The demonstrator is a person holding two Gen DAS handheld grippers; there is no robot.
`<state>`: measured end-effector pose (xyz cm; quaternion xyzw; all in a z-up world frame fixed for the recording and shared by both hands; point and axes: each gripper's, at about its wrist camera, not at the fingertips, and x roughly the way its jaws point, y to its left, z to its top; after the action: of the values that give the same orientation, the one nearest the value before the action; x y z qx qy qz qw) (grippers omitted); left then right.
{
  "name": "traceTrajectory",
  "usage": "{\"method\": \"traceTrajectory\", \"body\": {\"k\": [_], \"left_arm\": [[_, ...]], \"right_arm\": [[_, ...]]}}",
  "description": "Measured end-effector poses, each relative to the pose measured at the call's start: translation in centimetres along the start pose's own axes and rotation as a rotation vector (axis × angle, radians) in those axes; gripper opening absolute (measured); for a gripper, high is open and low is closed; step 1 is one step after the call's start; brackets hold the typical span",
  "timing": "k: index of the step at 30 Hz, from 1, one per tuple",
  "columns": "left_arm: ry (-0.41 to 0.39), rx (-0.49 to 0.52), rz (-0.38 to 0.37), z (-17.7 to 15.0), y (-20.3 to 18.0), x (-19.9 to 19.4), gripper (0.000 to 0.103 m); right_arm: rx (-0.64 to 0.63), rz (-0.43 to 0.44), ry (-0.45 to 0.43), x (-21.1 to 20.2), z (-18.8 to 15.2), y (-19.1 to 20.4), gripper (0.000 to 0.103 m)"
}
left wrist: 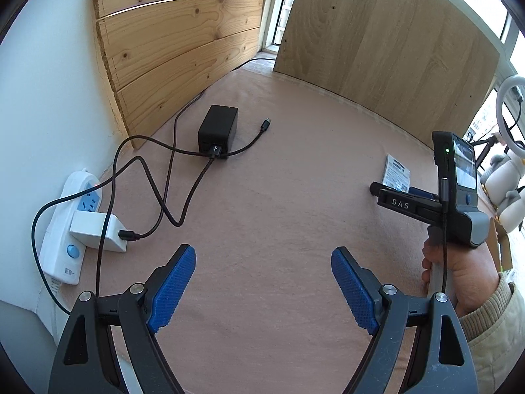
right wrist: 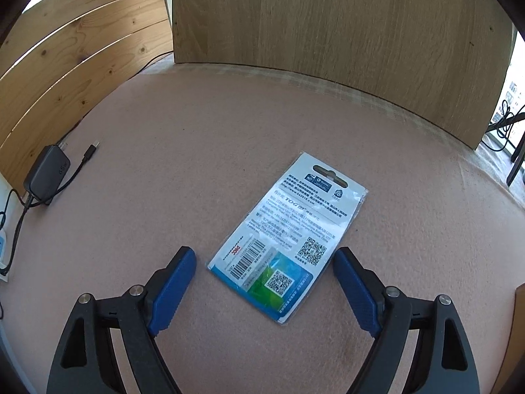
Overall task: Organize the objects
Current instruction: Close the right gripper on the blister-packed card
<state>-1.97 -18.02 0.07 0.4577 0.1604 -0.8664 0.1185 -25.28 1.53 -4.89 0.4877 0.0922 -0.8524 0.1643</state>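
While the left gripper point(left wrist: 262, 290) hangs with jaws spread wide over bare pink cloth point(left wrist: 279, 203), nothing between them, the right gripper point(right wrist: 264, 290) stands likewise agape, the packaged card point(right wrist: 288, 233) lying flat between and just beyond its blue pads point(right wrist: 174, 289), untouched.

A: State pad colour, both grippers.
B: Left gripper point(left wrist: 263, 290) and right gripper point(right wrist: 265, 292): blue, fine-ribbed pads on black frames.
A: Surface?
B: Cloth point(right wrist: 229, 131): plain dusty pink.
A: Items?
B: Packet point(right wrist: 286, 233): white with blue-green base, black barcode. Adapter point(left wrist: 217, 130): black. Strip point(left wrist: 64, 236): white, blue button.
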Motion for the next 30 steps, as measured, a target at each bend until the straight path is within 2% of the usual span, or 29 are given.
{"method": "traceTrajectory", "body": {"k": [2,4,6,9,13,20,25,30], "left_arm": [[-0.001,-0.004,-0.002,0.0,0.1,0.0,0.087],[-0.002,-0.006,-0.005,0.1,0.1,0.2,0.087],[-0.005,-0.006,-0.006,0.2,0.2,0.2,0.087],[-0.004,-0.010,-0.007,0.2,0.1,0.4,0.087],[0.005,-0.010,-0.010,0.2,0.0,0.8,0.087],[0.068,0.013,-0.061,-0.3,-2.1,2.6,0.087],[0.187,0.054,-0.141,-2.5,-5.6,4.8,0.087],[0.281,0.075,-0.189,-4.4,-8.3,6.0,0.087]], "right_arm": [[0.015,-0.008,0.020,0.2,0.4,0.1,0.084],[-0.002,-0.005,0.017,0.1,0.6,0.4,0.077],[-0.016,-0.001,0.015,-0.1,0.5,0.7,0.065],[-0.031,0.012,0.005,-0.5,-0.1,0.9,0.059],[-0.079,0.064,0.011,-1.8,-1.9,1.6,0.056],[-0.253,0.163,0.013,-7.1,-10.7,5.6,0.055],[-0.308,0.178,-0.025,-10.7,-17.1,7.6,0.055],[-0.335,0.187,-0.091,-12.3,-20.1,8.8,0.055]]}}
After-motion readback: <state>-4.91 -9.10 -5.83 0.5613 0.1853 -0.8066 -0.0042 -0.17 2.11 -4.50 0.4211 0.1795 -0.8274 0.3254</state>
